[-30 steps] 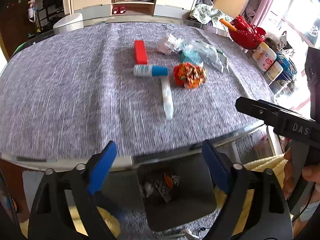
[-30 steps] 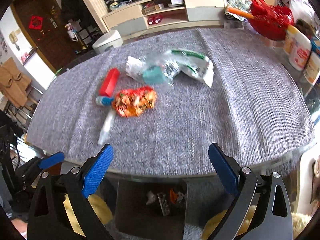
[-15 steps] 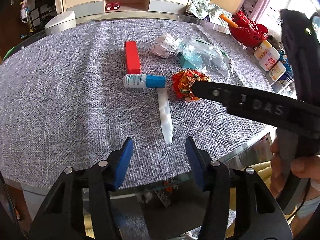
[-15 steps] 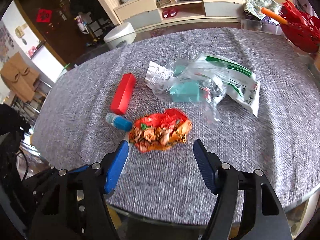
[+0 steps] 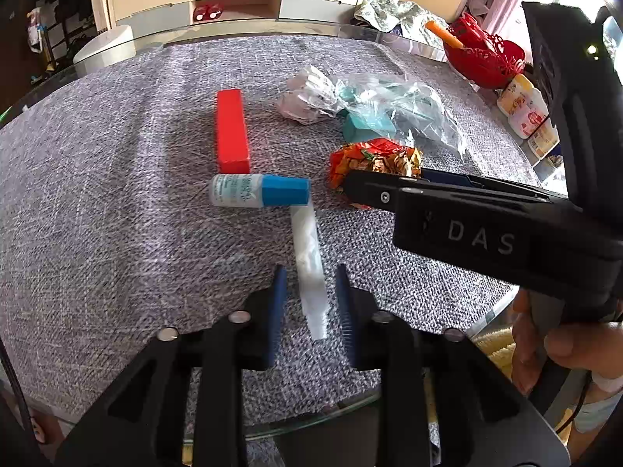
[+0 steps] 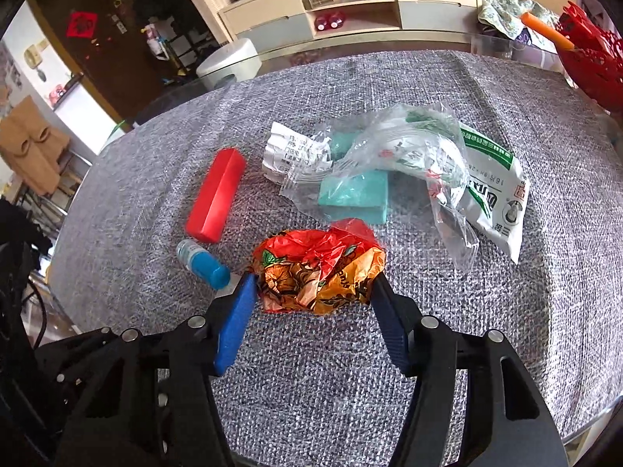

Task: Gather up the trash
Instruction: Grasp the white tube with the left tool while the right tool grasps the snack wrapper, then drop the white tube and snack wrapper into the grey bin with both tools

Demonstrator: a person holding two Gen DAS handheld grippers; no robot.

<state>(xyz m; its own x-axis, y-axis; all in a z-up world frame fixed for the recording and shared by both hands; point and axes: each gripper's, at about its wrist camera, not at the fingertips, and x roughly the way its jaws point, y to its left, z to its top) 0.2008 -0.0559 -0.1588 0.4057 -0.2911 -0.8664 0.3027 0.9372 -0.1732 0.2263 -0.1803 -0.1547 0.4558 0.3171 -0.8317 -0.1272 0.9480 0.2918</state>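
Observation:
A white strip wrapper (image 5: 309, 268) lies on the grey cloth, its near end between the blue pads of my left gripper (image 5: 311, 292). Those jaws are closing, and a thin gap still shows on each side of the strip. A crumpled orange and red wrapper (image 6: 319, 272) sits between the fingers of my right gripper (image 6: 313, 284). These jaws are also closing, and both pad tips touch the wrapper's sides. In the left wrist view, the right gripper's black finger (image 5: 373, 194) crosses in front of the same orange wrapper (image 5: 373, 159).
Beyond lie a red box (image 6: 216, 194), a small blue-capped bottle (image 5: 259, 190), crumpled paper (image 6: 292, 148), clear bags (image 6: 389, 155) over a teal box (image 6: 354, 194), and a white-green packet (image 6: 490, 190). A red basket (image 5: 483, 54) and jars (image 5: 525, 105) stand far right. A hand (image 5: 545, 342) holds the right gripper.
Both grippers came forward over the table and lower, from above the bin at its edge. Both jaws narrowed, the left around the white strip, the right around the orange wrapper.

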